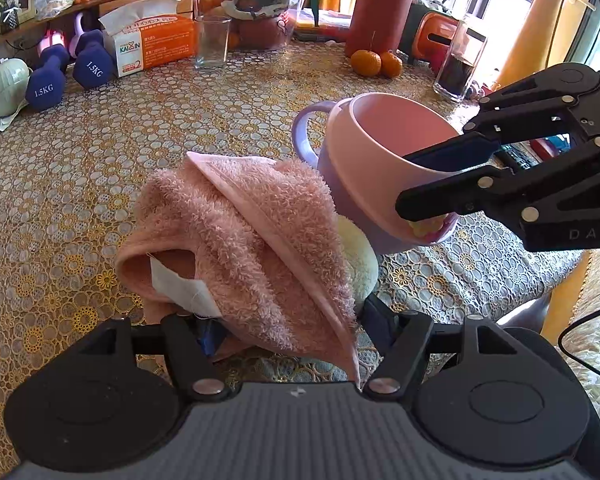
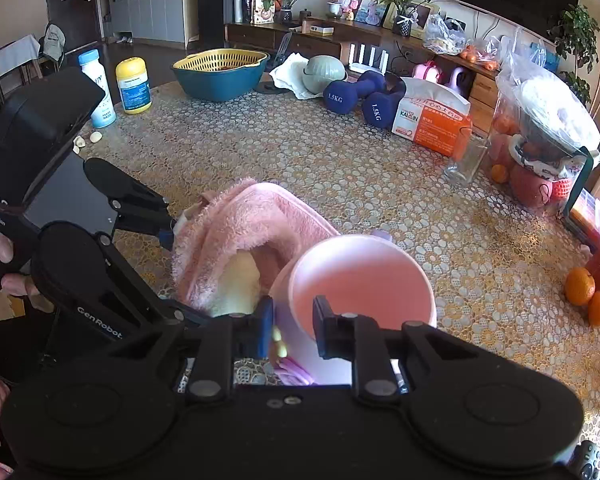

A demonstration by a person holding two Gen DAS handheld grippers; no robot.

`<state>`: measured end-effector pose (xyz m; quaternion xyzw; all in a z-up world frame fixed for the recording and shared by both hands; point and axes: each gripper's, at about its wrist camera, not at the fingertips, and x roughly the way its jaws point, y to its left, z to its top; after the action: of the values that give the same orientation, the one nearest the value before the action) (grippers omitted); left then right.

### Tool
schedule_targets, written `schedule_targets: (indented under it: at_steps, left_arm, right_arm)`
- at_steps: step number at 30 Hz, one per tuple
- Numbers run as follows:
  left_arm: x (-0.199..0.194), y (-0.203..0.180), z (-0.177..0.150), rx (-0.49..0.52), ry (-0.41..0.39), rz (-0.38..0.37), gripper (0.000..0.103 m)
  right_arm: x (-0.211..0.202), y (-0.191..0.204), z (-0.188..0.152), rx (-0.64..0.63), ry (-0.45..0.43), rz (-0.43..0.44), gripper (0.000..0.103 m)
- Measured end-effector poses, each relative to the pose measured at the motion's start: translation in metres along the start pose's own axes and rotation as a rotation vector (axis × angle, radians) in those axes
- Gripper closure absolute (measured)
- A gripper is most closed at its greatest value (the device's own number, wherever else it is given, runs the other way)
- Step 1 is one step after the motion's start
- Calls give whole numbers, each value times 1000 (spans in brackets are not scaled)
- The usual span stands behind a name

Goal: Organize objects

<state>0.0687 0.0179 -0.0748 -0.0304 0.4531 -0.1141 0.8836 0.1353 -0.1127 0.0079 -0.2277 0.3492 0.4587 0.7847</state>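
Note:
A fluffy pink towel (image 1: 236, 236) lies bunched on the patterned table, draped over a pale yellow soft thing (image 1: 358, 256). My left gripper (image 1: 288, 326) stands open with one finger on each side of the towel's near end, by its white tag (image 1: 180, 284). A pink cup (image 1: 380, 152) with a lilac outer shell and handle (image 1: 304, 132) leans tilted against the towel's right side. My right gripper (image 1: 424, 176) is shut on the cup's rim, one finger inside and one outside. In the right wrist view the cup (image 2: 360, 276) fills the centre, with the right gripper (image 2: 294, 328) on its near wall, the towel (image 2: 240, 220) to the left and the left gripper (image 2: 180, 276) around it.
Two blue dumbbells (image 1: 68, 72), an orange tissue box (image 1: 156, 44) and a glass (image 1: 212, 40) stand at the back. Two oranges (image 1: 376, 62) sit by a red jar (image 1: 380, 4). A teal basin (image 2: 220, 72), two bottles (image 2: 116, 88) and a bagged fruit pile (image 2: 548, 132) ring the table.

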Motion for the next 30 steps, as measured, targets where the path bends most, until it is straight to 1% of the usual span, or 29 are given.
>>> schedule_targets:
  at_steps: [3,5,7,11,14,16,19,21,22,24,25,27,29,30]
  left_arm:
    - [-9,-1,-8,29,-21,9,25]
    - [-18,-4,-14,54,-47,23,24]
    - [-28,-9,-20,75,-69,27,21]
    - [-40,-13,-21,64,-109,22,21]
    - [-34,-16,-11,52,-115,28,21]
    - [-23,-19,-6,53,-97,60,21]
    - [-10,-17,-4,36,-84,68,23]
    - [-7,-16,-4,27,-79,71,37]
    - [-5,-16,-4,25,-76,71,40]
    - [-5,-17,-6,28,-81,62,51]
    - [-6,-18,-6,30,-84,62,52]
    - [-7,-19,-7,24,-94,63,58]
    - [-9,-17,-8,5,-100,56,61]
    - [-10,-16,-8,-2,-104,52,63]
  right_arm:
    - [2,0,1,7,-4,2,85]
    - [3,0,1,10,-7,2,86]
    - [3,0,2,20,-11,3,88]
    - [5,1,3,27,-13,2,90]
    - [5,1,4,32,-13,-1,90]
    - [5,1,4,38,-12,-4,90]
    - [5,-1,3,61,-12,-3,89]
    - [6,-1,3,70,-13,-5,89]
    - [7,-1,4,70,-12,-6,88]
    - [10,-1,4,72,-6,-5,86]
    - [11,0,4,71,-5,-4,86]
    - [13,1,4,65,-3,-3,88]
    - [12,-1,3,88,-18,-10,88]
    - [10,-2,1,105,-28,-13,90]
